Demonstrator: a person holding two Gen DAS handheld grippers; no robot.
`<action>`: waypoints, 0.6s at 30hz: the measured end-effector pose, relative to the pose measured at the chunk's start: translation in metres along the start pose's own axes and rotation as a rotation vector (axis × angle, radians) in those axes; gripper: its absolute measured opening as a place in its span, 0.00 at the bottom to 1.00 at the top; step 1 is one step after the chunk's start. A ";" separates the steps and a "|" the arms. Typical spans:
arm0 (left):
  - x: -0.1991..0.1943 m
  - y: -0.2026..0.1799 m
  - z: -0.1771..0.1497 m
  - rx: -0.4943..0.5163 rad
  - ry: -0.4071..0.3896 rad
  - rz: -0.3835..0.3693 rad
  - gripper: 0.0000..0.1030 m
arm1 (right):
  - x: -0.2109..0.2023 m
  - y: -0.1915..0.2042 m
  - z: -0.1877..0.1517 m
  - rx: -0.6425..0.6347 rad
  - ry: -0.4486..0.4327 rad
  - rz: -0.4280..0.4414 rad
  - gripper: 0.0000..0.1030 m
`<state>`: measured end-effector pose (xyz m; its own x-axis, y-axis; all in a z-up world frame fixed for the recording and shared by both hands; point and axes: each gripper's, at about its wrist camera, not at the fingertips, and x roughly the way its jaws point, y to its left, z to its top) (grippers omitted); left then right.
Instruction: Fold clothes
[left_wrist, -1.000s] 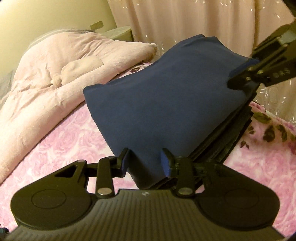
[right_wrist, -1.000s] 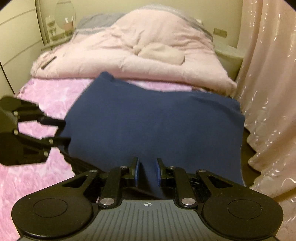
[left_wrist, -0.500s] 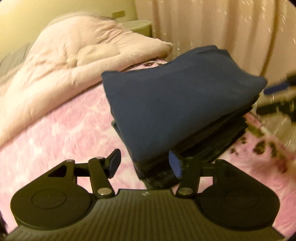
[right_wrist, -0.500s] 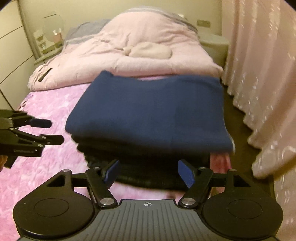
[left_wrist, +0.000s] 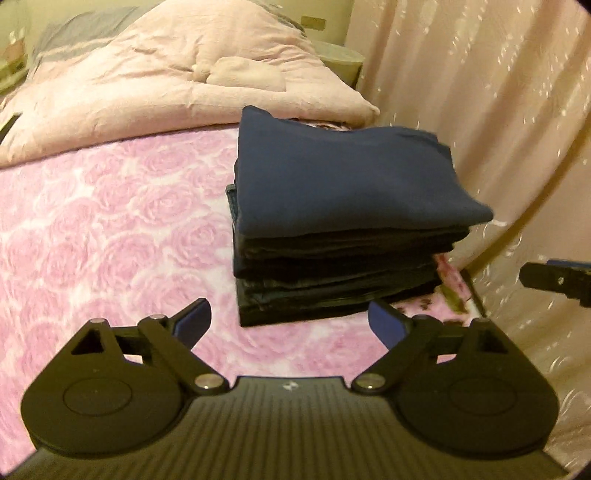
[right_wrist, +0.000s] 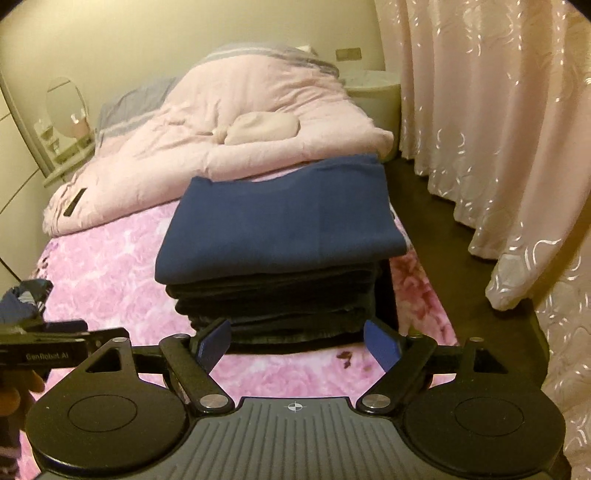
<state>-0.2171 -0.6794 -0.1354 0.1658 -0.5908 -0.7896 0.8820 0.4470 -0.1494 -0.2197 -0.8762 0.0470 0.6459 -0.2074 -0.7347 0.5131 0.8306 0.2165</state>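
Both grippers have let go of the blue shirt (left_wrist: 343, 181) and pulled back. It lies folded on top of a stack of dark clothes (left_wrist: 332, 280) on the pink bedspread (left_wrist: 110, 221). The left gripper (left_wrist: 290, 323) and right gripper (right_wrist: 297, 343) hold nothing, jaws wide apart. Only the right view shows a mirror (right_wrist: 66, 107) and the dark floor (right_wrist: 443, 221) beside the curtain (right_wrist: 498, 129).

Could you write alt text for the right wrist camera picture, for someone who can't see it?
A folded navy blue garment tops a neat stack of dark folded clothes on a pink rose-patterned bedspread. In the foreground the right claw is open and empty, just short of the stack. A rumpled pale pink duvet lies behind, curtains to the right.
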 end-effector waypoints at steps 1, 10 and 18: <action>-0.002 -0.003 -0.002 -0.005 0.001 -0.001 0.87 | -0.002 0.000 0.000 0.000 0.002 -0.001 0.81; -0.010 -0.023 -0.025 -0.032 -0.030 0.094 0.95 | 0.008 -0.006 -0.005 -0.026 0.040 -0.006 0.99; -0.024 -0.015 -0.028 -0.027 0.016 0.087 0.98 | -0.014 0.015 -0.009 -0.004 0.001 -0.034 0.99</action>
<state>-0.2469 -0.6529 -0.1311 0.2337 -0.5387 -0.8095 0.8526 0.5137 -0.0958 -0.2262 -0.8562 0.0550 0.6274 -0.2352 -0.7423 0.5328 0.8249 0.1889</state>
